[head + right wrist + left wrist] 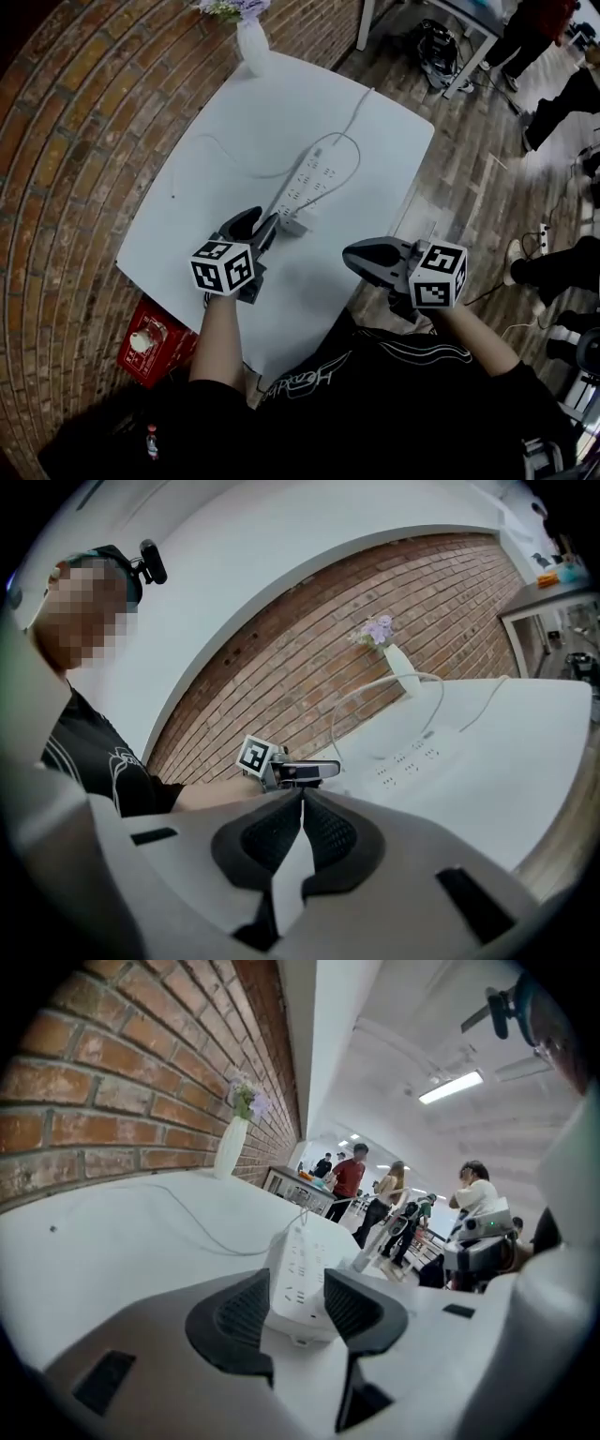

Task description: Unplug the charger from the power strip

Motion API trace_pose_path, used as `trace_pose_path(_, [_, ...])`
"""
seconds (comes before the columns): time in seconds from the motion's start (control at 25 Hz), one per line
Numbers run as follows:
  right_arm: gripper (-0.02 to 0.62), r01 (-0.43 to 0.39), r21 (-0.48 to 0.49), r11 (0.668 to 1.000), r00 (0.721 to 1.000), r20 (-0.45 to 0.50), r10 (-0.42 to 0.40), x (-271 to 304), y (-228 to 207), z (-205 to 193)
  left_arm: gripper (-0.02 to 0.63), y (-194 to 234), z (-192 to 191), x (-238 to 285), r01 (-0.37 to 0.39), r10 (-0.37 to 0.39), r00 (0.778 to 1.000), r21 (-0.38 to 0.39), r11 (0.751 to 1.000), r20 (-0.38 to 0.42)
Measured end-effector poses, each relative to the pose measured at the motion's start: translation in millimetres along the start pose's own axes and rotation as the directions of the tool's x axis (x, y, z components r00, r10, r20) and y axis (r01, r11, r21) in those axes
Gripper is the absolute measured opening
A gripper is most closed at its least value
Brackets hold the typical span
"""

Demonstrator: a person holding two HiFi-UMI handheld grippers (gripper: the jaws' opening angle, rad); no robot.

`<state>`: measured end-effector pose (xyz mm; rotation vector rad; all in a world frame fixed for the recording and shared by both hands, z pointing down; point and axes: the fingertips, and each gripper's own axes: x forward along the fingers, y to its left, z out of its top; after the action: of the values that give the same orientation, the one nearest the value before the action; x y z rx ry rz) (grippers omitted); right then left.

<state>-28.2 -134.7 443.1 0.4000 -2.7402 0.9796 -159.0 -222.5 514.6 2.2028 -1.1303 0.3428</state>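
Near the middle of the tabletop (234,112) lies the power strip (302,183), a long flat bar of smooth white plastic with rounded corners and rows of socket slots. Its long axis runs from the near edge toward the far right corner, where its thin white cable (352,122) loops away. The charger (296,223), a small boxy white block, sits at the strip's near end, on its right side; how deep it sits in its socket is not clear.

The left hand-held gripper (262,225) is part-way closed on that same near end. Its dark ribbed pads (242,1312) press on the strip's two long sides, which looks like a bracing hold. The right hand-held gripper (352,253) hovers at the near right edge with its jaws together and nothing between them.

The charger lies to the left of the right hand-held gripper and a little farther in. The left one is nearer but occupied, so the pull likely falls to the right. It would have to open first, and the slick plastic gives little purchase
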Motion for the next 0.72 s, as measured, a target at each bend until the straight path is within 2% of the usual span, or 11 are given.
trace_pose_path(0.24, [-0.002,0.009,-0.019,1.0,1.0,-0.012,-0.009,14,-14,-5,0.17,16,-15,26,0.021,-0.025,0.998,-0.07,0.997,-0.062])
trace_pose_path(0.44, [0.0,0.011,-0.021,1.0,1.0,0.024,-0.011,20,-22,-5,0.167,19,-20,35,0.007,-0.012,0.995,-0.052,0.999,-0.104])
trace_pose_path(0.56, [0.0,0.021,-0.032,0.999,1.0,0.015,-0.02,23,-28,-7,0.118,18,-24,39,-0.008,0.007,0.99,-0.007,1.0,-0.143])
trace_pose_path(0.72, [0.0,0.022,-0.027,0.999,1.0,0.018,-0.022,28,-33,-8,0.11,18,-25,39,-0.012,0.012,0.989,0.003,1.0,-0.15])
